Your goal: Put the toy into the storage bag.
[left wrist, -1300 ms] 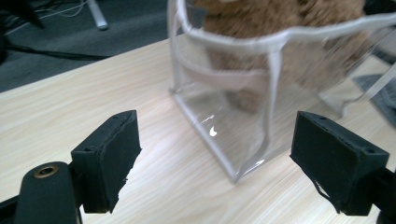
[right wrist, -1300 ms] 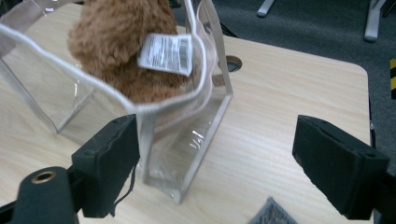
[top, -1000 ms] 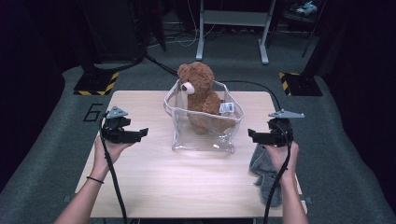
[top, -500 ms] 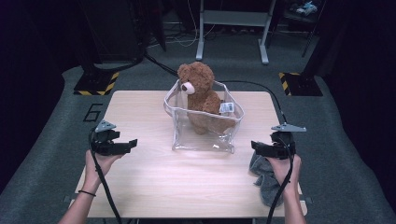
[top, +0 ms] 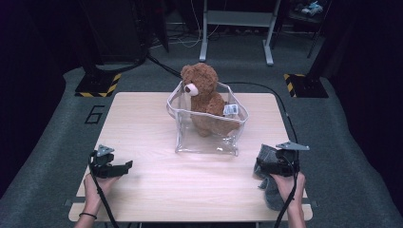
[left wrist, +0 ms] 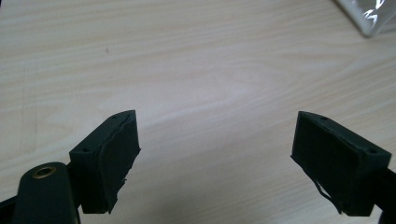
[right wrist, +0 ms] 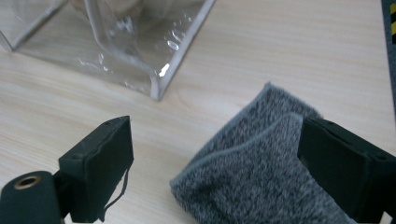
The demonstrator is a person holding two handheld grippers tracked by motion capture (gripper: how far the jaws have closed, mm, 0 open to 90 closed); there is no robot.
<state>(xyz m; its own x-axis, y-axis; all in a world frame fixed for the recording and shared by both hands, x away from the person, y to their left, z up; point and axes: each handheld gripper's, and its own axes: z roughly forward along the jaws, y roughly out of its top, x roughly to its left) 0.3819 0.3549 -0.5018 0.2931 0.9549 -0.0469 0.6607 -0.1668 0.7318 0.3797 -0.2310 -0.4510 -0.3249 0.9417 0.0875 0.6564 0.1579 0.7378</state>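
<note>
Pulled back toward the near table edge since a second ago: left gripper [top: 124, 166], jaws spread over bare table [left wrist: 201, 60]; right gripper [right wrist: 215, 163], jaws wide, empty, above the grey cloth [right wrist: 261, 172] at the near right. Risk: pinching one layer, unfolding it. Long axis near-to-far, beside clear bag [top: 209, 137] holding teddy bear [top: 202, 92].

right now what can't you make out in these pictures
- Bear's legs: high view, blurred behind the creased clear bag.
- Tag print: high view, too small to read.
- Grey cloth: right gripper view, cut off by the bottom edge and the right jaw; high view, partly under the right gripper.
</note>
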